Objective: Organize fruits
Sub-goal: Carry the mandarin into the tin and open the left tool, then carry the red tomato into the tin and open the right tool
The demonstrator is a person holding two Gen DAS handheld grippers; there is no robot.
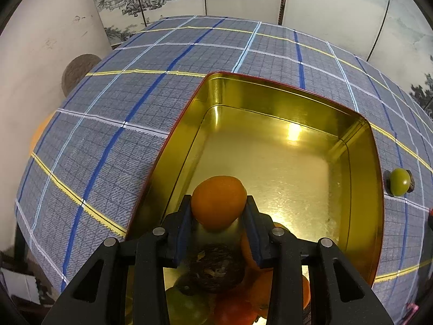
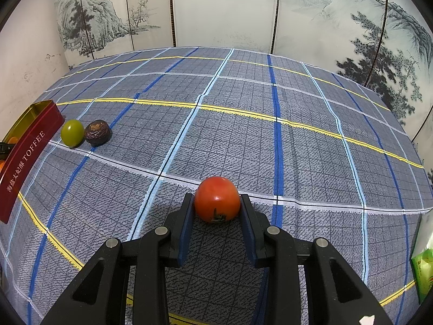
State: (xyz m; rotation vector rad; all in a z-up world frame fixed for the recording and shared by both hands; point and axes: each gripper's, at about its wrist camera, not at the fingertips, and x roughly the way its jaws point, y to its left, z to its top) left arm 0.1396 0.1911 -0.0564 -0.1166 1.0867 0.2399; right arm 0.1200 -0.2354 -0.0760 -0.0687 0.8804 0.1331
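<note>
In the left wrist view my left gripper (image 1: 218,205) is shut on a small orange fruit (image 1: 218,201) and hangs over the near end of a gold-lined red tin (image 1: 270,94). Under the fingers, a dark wrinkled fruit (image 1: 216,268), a green fruit (image 1: 186,306) and red and orange fruits (image 1: 238,308) lie in the tin. In the right wrist view my right gripper (image 2: 217,203) is shut on a red tomato-like fruit (image 2: 217,199) just over the plaid cloth. A green fruit (image 2: 72,132) and a dark wrinkled fruit (image 2: 97,132) sit on the cloth beside the tin (image 2: 27,157).
A blue-grey plaid cloth (image 2: 243,140) covers the table. A painted folding screen (image 2: 216,10) stands behind it. A green packet (image 2: 425,273) lies at the right edge. The green fruit (image 1: 399,182) also shows right of the tin in the left wrist view.
</note>
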